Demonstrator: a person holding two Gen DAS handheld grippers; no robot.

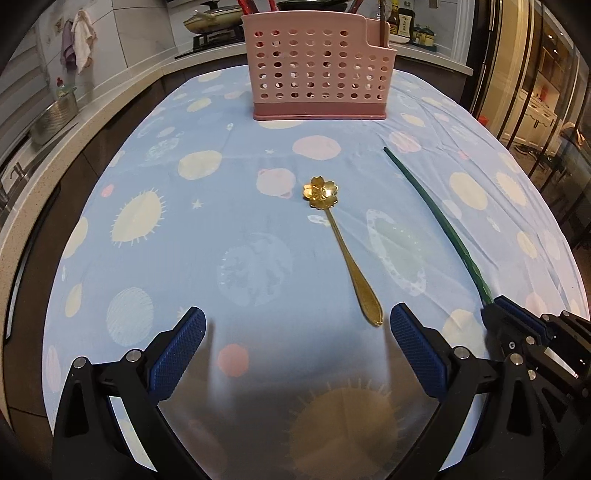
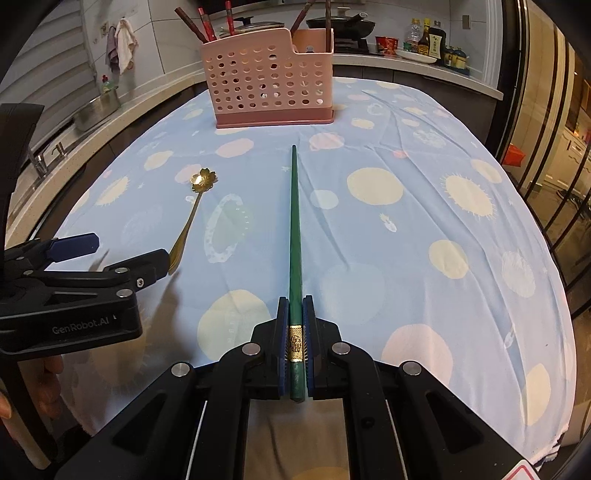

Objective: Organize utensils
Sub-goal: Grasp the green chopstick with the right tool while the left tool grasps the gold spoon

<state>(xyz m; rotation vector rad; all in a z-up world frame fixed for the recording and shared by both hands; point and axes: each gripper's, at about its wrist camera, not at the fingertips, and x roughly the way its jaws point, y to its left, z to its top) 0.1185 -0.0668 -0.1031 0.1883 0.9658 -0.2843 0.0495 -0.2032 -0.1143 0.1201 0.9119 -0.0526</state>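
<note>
Utensils on the table numbered two: a green chopstick (image 2: 294, 225) and a gold spoon (image 1: 341, 245) with a flower-shaped bowl. Both lay on the blue patterned tablecloth (image 2: 424, 206), in front of the pink perforated holder (image 2: 267, 79) standing at the far end of the table.

My right gripper (image 2: 295, 314) was clamped on the green chopstick. Its two blue pads pressed against the thick end of the stick, at the gold decorated band. The butt end protruded behind the pads, toward the camera. The tapered end pointed away from me toward the holder, stopping short of its base.

My left gripper (image 1: 297, 326) stood with its jaws wide apart and nothing between them. The spoon's handle tip lay just beside my left gripper's right-hand pad. I could not tell whether the pad touched the handle. The spoon's bowl pointed toward the holder.

The holder contained several dark and red chopsticks (image 2: 207, 26), standing upright or leaning in its compartments. The taller compartment was on the left in the right wrist view, the lower one on the right.

A kitchen counter (image 2: 406, 64) with bottles and pans ran behind the table.
</note>
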